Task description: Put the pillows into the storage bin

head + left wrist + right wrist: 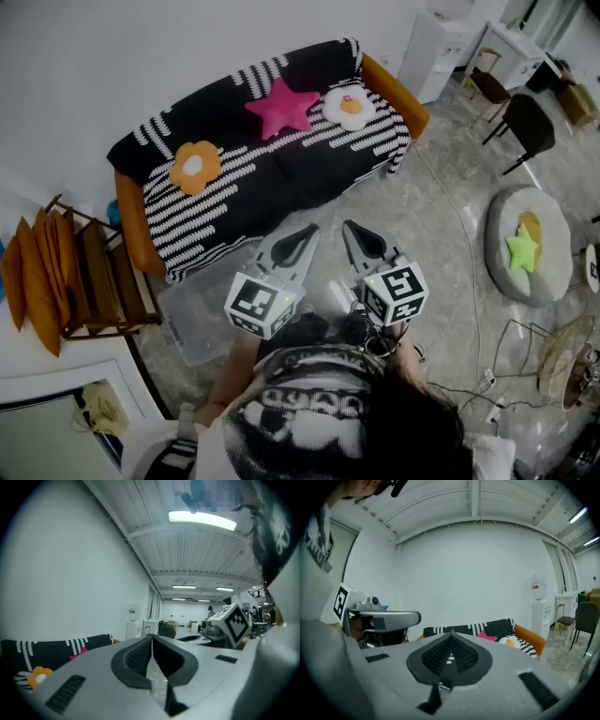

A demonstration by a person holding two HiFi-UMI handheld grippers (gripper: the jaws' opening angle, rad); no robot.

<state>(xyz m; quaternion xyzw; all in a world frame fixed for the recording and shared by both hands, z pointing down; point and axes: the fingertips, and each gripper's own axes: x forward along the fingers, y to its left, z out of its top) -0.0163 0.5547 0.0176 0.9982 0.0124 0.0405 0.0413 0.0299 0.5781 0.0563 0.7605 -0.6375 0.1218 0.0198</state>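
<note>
Head view: left gripper [308,230] and right gripper [350,227] both pinched together, holding nothing.

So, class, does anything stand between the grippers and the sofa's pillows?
Nothing visible: only bare floor lies between the left gripper, right gripper and the sofa bearing the flower pillow, star pillow and egg pillow.

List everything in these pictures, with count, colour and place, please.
Sofa: one, black with white stripes, by the wall.
Flower pillow: one, orange, sofa's left end.
Star pillow: one, pink, sofa's middle.
Egg pillow: one, white and orange, sofa's right end.
Storage bin: one, clear, floor before the sofa.
Round cushion: one, grey, floor at right.
Green star pillow: one, on the round cushion.
Left tongs: one, grey, shut, empty.
Right tongs: one, grey, shut, empty.
</note>
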